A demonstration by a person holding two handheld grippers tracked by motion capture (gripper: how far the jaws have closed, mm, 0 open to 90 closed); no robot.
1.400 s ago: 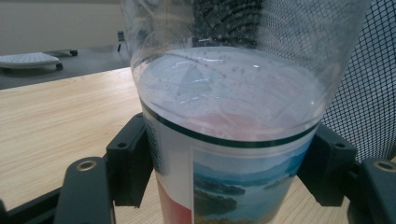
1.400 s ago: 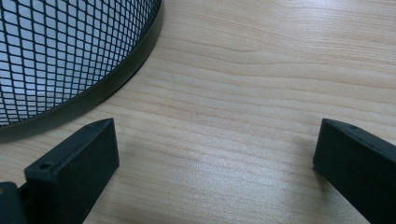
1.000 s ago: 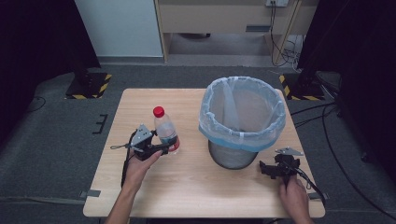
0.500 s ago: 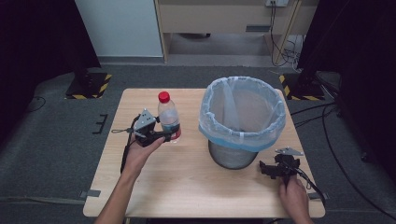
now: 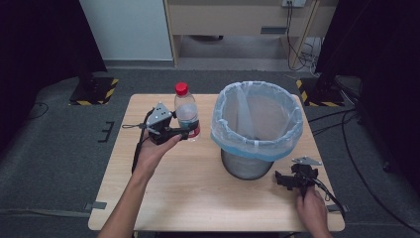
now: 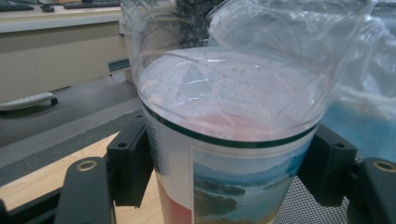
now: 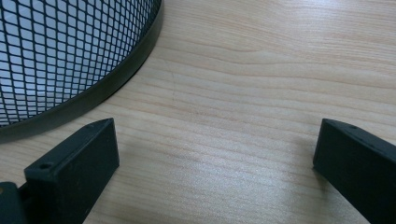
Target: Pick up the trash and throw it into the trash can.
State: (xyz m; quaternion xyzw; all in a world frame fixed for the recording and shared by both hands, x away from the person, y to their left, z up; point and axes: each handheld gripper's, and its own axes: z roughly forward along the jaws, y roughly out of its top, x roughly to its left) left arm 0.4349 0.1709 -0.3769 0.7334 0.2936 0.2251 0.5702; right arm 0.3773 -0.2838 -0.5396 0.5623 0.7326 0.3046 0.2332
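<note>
On the left, the left gripper (image 5: 179, 133) is gripping a plastic bottle (image 5: 186, 113) around its lower body, on the label band, and is holding it upright above the wooden table (image 5: 198, 198), just beside the bin. In the left gripper view the two black jaws are pressing on both sides of the label (image 6: 233, 186), which is printed with a lake picture. The bottle is clear, thin-walled and round, with a red cap (image 5: 182, 89); small drops are sitting inside the wall. I judge it light and probably almost empty, though I cannot see the liquid level well. Such thin plastic is giving way under pressure and is smooth, so it could slide or dent. The label band is a good place to hold, being the straightest part.

In the middle, the waste bin (image 5: 246, 166) is standing on the table. It is black metal mesh, round and stiff, lined with a soft, thin, pale blue bag (image 5: 257, 116) folded over the rim.

On the right, the right gripper (image 5: 283, 181) is resting low at the table beside the bin's base. Its jaws are spread wide apart with nothing between them, only bare wood grain.
</note>
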